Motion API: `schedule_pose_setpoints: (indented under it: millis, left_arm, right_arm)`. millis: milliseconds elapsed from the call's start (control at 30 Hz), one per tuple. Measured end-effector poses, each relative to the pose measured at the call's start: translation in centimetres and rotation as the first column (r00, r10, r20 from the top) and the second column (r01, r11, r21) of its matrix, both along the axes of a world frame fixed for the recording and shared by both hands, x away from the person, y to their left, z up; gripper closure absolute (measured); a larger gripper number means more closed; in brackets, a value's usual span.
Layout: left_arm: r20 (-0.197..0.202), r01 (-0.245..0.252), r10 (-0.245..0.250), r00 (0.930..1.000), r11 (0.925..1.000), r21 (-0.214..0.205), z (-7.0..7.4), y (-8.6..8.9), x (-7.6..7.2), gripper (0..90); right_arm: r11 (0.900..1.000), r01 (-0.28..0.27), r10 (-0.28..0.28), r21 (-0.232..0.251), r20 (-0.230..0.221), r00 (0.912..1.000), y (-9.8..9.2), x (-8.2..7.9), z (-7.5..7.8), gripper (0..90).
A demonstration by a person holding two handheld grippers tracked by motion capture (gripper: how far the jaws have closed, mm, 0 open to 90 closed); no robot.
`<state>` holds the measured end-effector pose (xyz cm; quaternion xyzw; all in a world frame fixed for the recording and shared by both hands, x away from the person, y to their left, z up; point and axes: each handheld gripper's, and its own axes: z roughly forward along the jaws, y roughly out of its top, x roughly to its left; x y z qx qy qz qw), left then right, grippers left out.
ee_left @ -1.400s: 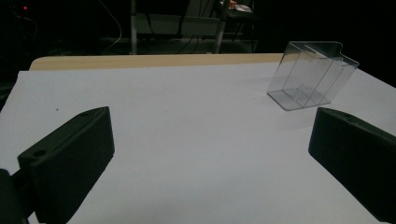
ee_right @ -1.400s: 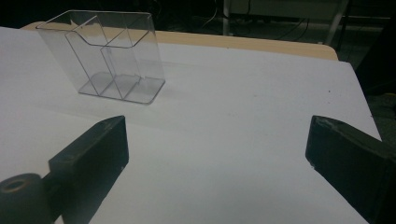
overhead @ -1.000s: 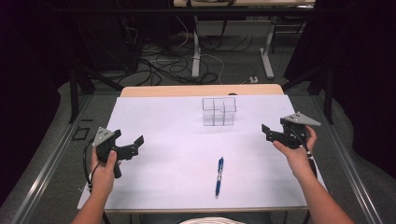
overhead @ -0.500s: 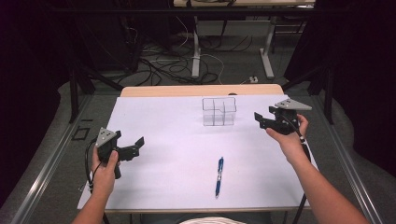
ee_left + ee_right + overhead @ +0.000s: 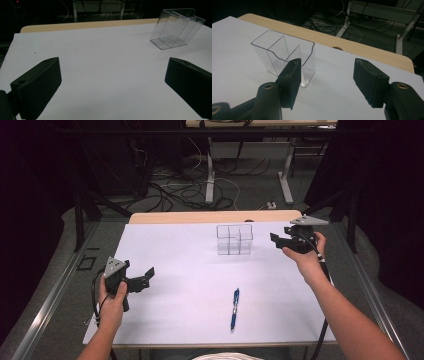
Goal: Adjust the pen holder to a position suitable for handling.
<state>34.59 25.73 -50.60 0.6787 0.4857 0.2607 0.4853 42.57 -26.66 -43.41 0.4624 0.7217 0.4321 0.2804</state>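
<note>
The clear plastic organizer (image 5: 234,239) stands upright on the far centre of the white sheet (image 5: 190,265). Thin inner walls divide it into compartments, and all of them are empty. Its long axis runs left to right, open top facing up.

The sheet covers most of a wooden table (image 5: 210,216), whose far edge is bare. Beyond it is a dark room with cables on the floor (image 5: 175,190) and metal desk legs.

The right gripper (image 5: 276,240) hangs just right of the organizer without touching it; its jaws have just been closing, stand half apart and hold nothing. The left gripper (image 5: 146,277) hovers near the left edge, jaws wide, empty. A blue pen (image 5: 234,309) lies near centre, long axis near to far.
</note>
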Motion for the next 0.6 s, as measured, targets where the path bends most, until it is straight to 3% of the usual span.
schedule_pose_setpoints:
  millis: [433, 600]
  left_arm:
    - [-0.004, 0.004, -0.004, 1.0, 1.0, 0.0, 0.0, 0.0, 0.0, 0.6]
    - [-0.005, 0.004, -0.004, 1.0, 1.0, 0.001, 0.0, 0.0, 0.0, 0.7]
  right_arm:
    - [0.9996, -0.01, 0.009, -0.025, -0.044, 0.999, 0.7, 2.5, 0.3, 43.4]
    - [0.9996, -0.022, 0.022, -0.017, -0.015, 0.9996, 1.0, 3.4, 0.0, 47.0]
